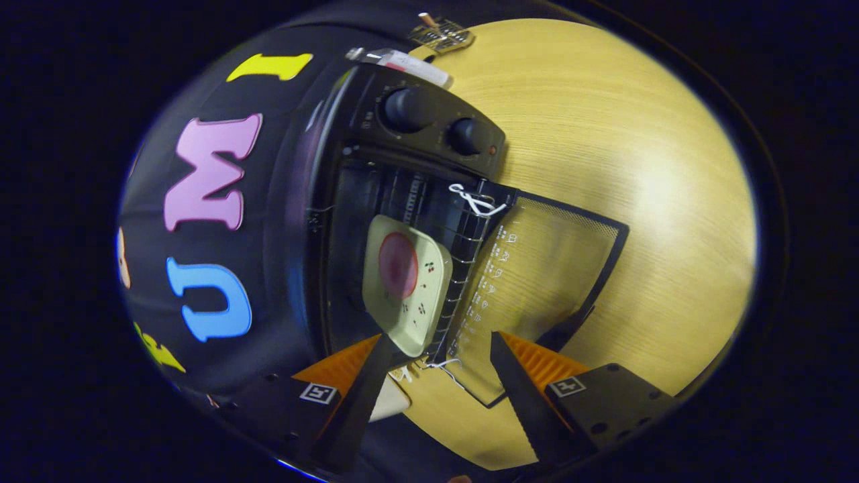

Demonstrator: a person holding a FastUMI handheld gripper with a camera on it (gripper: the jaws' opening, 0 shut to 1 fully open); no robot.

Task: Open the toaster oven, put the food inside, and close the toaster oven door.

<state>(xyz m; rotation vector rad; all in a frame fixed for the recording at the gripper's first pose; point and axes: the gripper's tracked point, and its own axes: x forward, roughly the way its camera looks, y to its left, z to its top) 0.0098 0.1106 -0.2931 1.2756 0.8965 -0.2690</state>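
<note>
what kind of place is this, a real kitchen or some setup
Likely a staged recording booth, not a real kitchen: a toaster oven stands on a bare wooden table against a black cloth wall. Its glass door lies open, a plate of food on the rack; the open claw holds nothing.

— What's the setting?
— A pale wood table (pixel 637 168), its grain showing and a bright glare on it. Behind it is a black cloth wall (pixel 201 80).
— Any small things?
— A clear strip (pixel 402 64) with white and pink on it lies near where table meets wall. Just beyond it is a small brassy gridded piece (pixel 439 33), too small to identify
</note>
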